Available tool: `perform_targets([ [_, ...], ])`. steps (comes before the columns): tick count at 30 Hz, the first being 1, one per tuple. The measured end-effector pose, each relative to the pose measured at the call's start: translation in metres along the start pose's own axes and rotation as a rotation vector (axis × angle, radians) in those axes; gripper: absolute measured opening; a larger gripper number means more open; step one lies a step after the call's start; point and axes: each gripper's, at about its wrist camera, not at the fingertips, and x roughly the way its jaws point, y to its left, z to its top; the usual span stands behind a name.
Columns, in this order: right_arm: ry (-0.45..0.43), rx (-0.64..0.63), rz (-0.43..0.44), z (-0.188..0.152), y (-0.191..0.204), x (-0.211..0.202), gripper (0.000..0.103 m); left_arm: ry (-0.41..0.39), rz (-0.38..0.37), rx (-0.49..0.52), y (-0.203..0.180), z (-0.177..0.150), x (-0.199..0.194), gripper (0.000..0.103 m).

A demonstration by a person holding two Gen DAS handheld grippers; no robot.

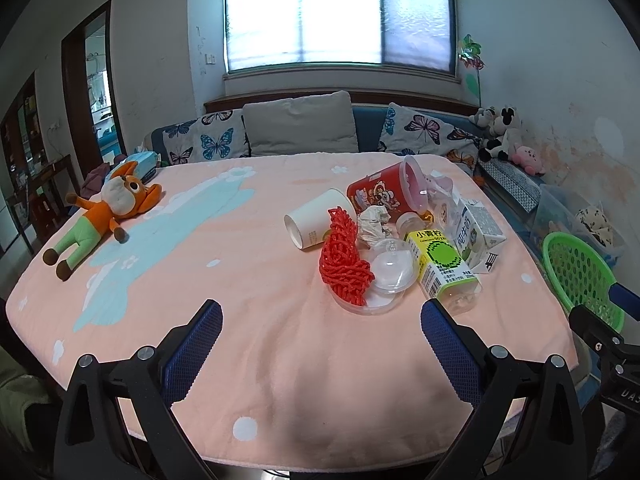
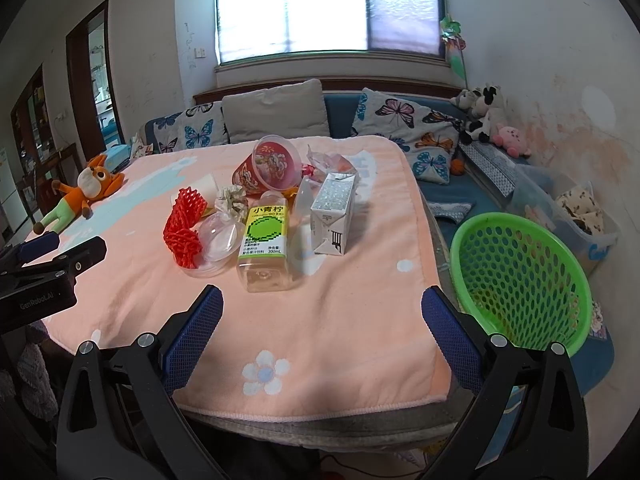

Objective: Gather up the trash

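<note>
Left gripper and right gripper both hover with fingers spread wide, touching nothing. The trash pile lies on the worktop at one o'clock; the green basket at three o'clock.

My left tongs and right tongs are matt black plastic, with rough, gridded blue rubbery pads and shiny metal screw heads. The bench wears a soft, fleecy pink cloth, matt all over. The clear bottle is glossy plastic with a smooth printed label. The milk carton looks like coated paperboard with a faint sheen. The red netting is coarse foam mesh. The crumpled wad is creased paper. The white cup is matt paper. The red tub is glossy plastic. The green basket is perforated smooth plastic. The toy is plush fabric.
</note>
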Motion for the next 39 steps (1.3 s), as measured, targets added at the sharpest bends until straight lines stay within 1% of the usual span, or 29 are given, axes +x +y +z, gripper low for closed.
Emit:
perform_targets([
  [18, 0.004, 0.005, -0.007, 0.000, -0.003, 0.001, 0.099, -0.003, -0.010, 0.014, -0.004, 0.002, 0.004, 0.097],
  [28, 0.017, 0.003, -0.011, 0.003, -0.007, 0.010, 0.099, 0.002, -0.013, 0.023, -0.009, 0.005, 0.006, 0.097],
  [30, 0.018, 0.001, -0.014, 0.005, -0.008, 0.012, 0.099, 0.007, -0.013, 0.027, -0.010, 0.010, 0.014, 0.097],
  [39, 0.026, -0.004, -0.015, 0.012, -0.012, 0.023, 0.099, 0.019, -0.017, 0.034, -0.014, 0.019, 0.026, 0.097],
])
